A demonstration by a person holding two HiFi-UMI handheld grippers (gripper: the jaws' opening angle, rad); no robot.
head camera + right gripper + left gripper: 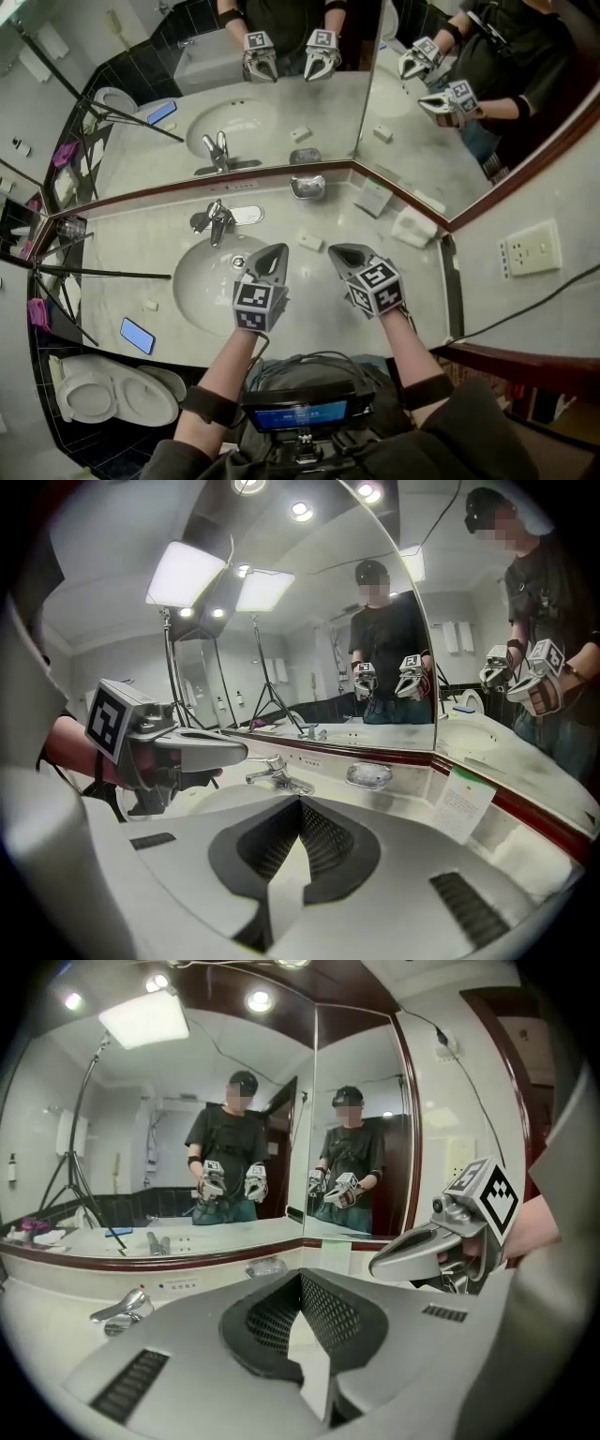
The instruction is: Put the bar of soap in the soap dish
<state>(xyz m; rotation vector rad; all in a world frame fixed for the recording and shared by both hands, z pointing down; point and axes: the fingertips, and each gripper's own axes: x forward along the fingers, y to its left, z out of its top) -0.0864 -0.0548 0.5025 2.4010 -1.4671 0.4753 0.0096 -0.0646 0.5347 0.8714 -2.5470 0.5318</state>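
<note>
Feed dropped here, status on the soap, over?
Left gripper, right gripper both shut, empty. Soap bar on counter, outside soap dish. Nothing between.

This is a bathroom, and it looks like a hotel one. A pale stone counter [412,300] holds a sunken washbasin [202,281] with a chrome tap [217,221]. Angled mirrors [281,103] run along the far wall with a soap dish [307,187] below them, and a toilet [94,398] stands near left.
</note>
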